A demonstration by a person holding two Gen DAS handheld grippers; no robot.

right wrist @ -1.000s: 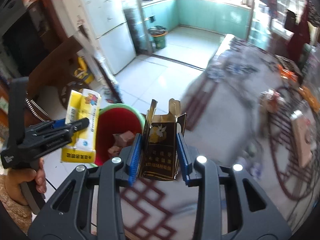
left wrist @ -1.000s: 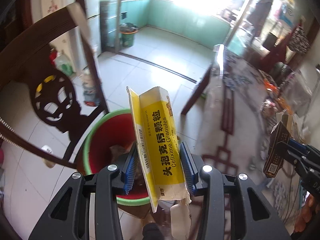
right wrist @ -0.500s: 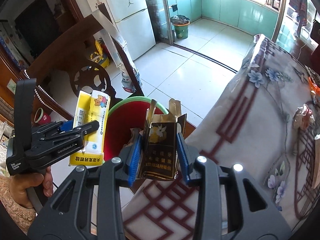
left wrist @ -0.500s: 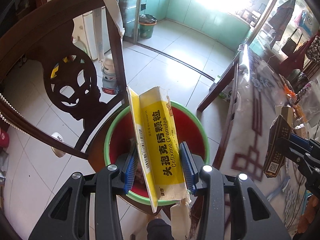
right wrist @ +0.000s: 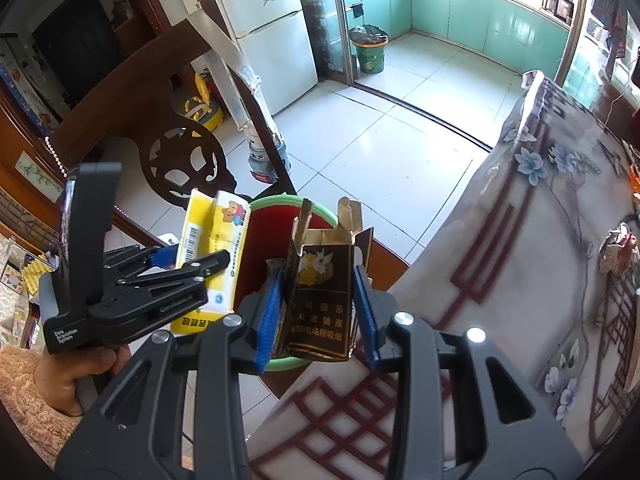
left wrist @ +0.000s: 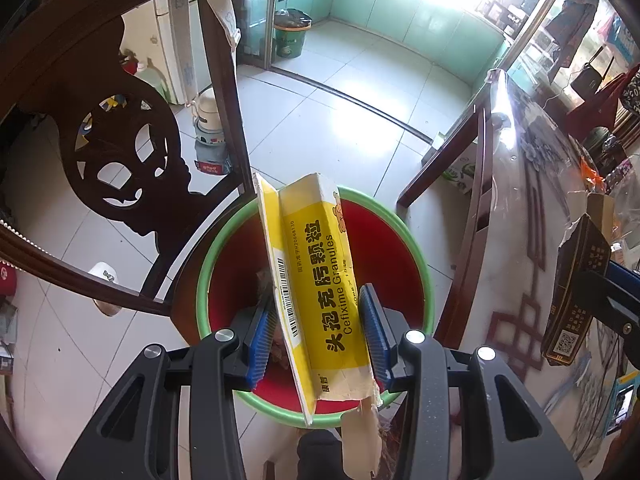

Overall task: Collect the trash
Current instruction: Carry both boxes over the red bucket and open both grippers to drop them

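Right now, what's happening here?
A person is binning trash with two handheld grippers. The left gripper holds a yellow medicine box over the red bin. The right gripper holds a dark cigarette pack, jaws shut on it, by the bin's rim near the table edge.

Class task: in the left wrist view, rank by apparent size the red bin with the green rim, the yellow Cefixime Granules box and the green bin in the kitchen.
1. Red bin.
2. Yellow Cefixime Granules box, though it sits far nearer the camera, so this is unsure.
3. Green kitchen bin, small mainly through distance.
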